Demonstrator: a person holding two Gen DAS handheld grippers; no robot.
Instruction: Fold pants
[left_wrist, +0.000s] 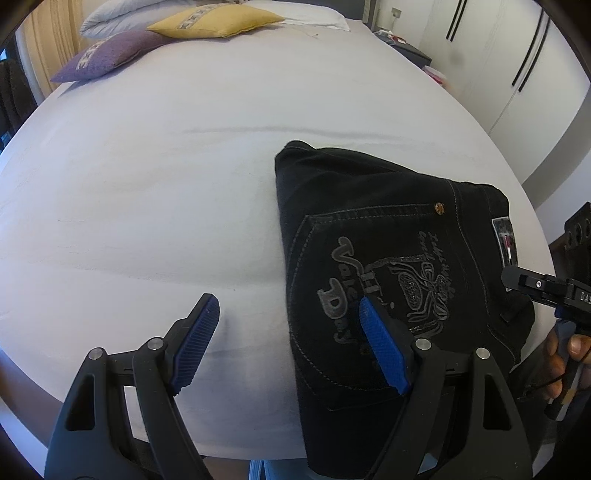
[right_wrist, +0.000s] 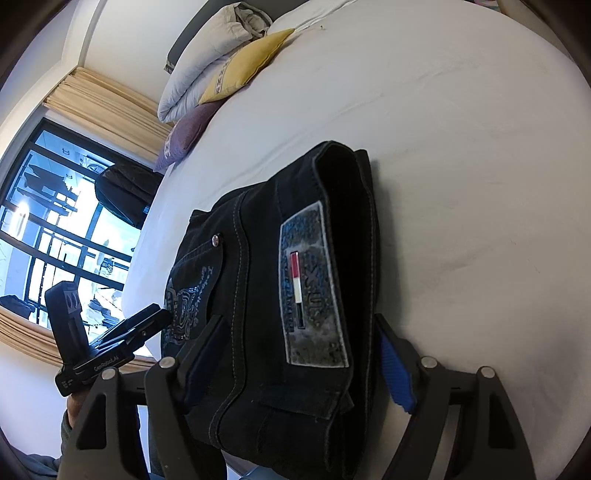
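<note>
Black pants (left_wrist: 391, 258) lie folded into a compact stack near the front edge of the white bed (left_wrist: 147, 184), back pocket with grey print facing up. My left gripper (left_wrist: 290, 325) is open; its right finger hovers over the pocket, its left finger over bare sheet. In the right wrist view the pants (right_wrist: 266, 295) show a waistband patch. My right gripper (right_wrist: 299, 332) is open, one finger on each side of the stack's waistband end. The right gripper also shows at the right edge of the left wrist view (left_wrist: 532, 284).
A purple cushion (left_wrist: 107, 55), a yellow cushion (left_wrist: 218, 24) and white pillows (left_wrist: 306, 14) lie at the head of the bed. A wardrobe (left_wrist: 509, 66) stands to the right. A window (right_wrist: 55, 229) with beige curtains is at the left.
</note>
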